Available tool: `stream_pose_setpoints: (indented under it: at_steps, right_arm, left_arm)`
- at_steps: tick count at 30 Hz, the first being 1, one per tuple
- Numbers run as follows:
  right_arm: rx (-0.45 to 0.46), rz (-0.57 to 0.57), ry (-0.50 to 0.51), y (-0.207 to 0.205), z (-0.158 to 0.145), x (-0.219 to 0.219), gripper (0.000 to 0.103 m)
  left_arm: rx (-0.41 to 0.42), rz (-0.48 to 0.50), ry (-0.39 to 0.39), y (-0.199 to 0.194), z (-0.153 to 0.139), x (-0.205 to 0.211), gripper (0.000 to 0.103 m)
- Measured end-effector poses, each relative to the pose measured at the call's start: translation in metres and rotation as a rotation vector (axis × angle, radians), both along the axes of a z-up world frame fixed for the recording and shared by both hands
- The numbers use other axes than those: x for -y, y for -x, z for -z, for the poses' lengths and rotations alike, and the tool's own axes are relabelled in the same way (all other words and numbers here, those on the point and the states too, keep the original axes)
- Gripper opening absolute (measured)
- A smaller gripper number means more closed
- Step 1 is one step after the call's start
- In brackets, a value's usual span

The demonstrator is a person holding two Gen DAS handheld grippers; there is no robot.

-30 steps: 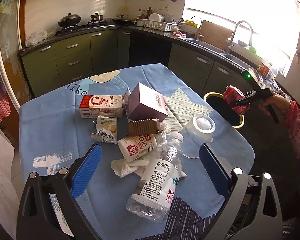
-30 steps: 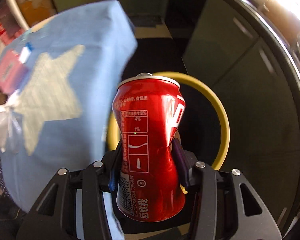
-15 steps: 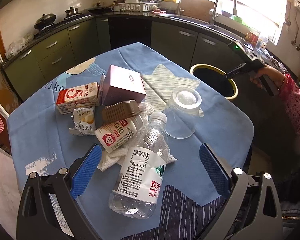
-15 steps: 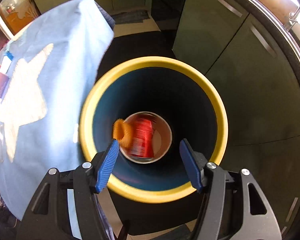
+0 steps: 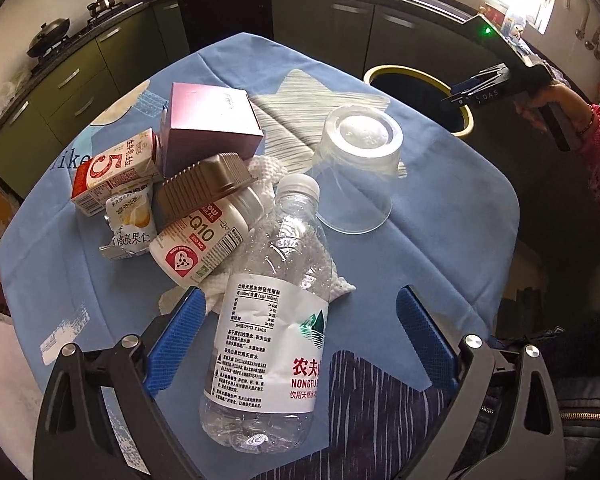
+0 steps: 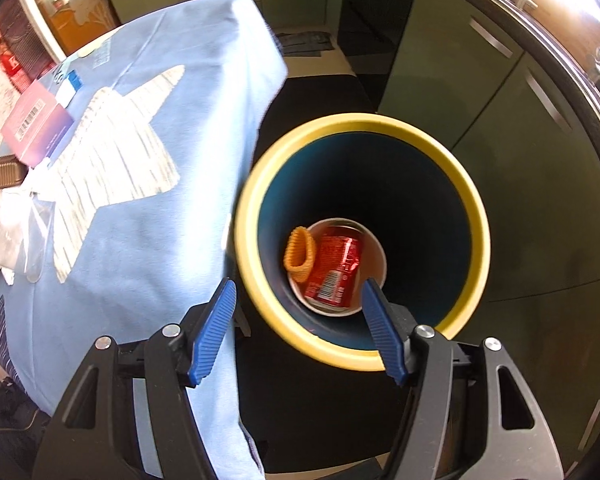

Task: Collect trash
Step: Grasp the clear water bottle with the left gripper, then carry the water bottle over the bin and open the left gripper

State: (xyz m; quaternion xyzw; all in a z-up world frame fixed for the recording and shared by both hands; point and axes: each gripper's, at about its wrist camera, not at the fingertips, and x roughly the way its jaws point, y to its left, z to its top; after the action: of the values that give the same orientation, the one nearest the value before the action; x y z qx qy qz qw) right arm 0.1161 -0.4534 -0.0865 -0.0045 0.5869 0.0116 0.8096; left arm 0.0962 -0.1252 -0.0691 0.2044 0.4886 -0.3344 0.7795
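An empty clear water bottle (image 5: 274, 304) lies on the blue tablecloth (image 5: 428, 216), pointing away from me. My left gripper (image 5: 300, 312) hangs over it with the bottle between its blue pads; the jaws are closing but the pads do not touch it. My right gripper (image 6: 298, 300) is open and holds nothing above the yellow-rimmed bin (image 6: 476, 216). On the bin's floor lie a red soda can (image 6: 334, 268) and an orange ring-shaped scrap (image 6: 298, 254). In the left wrist view the right gripper (image 5: 460, 94) is held out over the bin (image 5: 466, 120) by a hand in a pink sleeve.
On the cloth behind the bottle lie a clear upturned cup (image 5: 356, 168), a white pill bottle (image 5: 200, 244), a brown ribbed tray (image 5: 204, 186), a pink box (image 5: 210, 120), a red milk carton (image 5: 112, 170), a snack wrapper (image 5: 130, 226) and a paper towel (image 5: 264, 170). Green cabinets (image 5: 80, 84) ring the room.
The red can left the right gripper and dropped into the bin; those jaws opened. My left gripper came down and closer over the water bottle, tilting more steeply.
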Motion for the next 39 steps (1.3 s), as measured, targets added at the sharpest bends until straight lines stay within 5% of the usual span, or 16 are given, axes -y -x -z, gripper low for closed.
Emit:
stream_pose_setpoints:
  at_steps: [13,18,22,39]
  right_arm:
    - [-0.02,-0.011,-0.014,-0.002,0.012,-0.002,0.062]
    - [-0.023,-0.014,-0.017,-0.002,0.015,-0.003,0.062]
    - [-0.019,-0.013,-0.019,0.0,0.015,-0.003,0.062]
    - [0.016,0.004,-0.035,0.013,0.006,0.005,0.062]
  left_arm:
    - [-0.056,0.018,-0.109,-0.014,0.029,0.008,0.078]
    - [-0.073,0.015,-0.146,-0.017,0.041,0.009,0.06]
    - [-0.076,0.009,-0.142,-0.014,0.04,0.003,0.06]
    - [0.057,-0.024,-0.04,0.009,-0.046,-0.011,0.06]
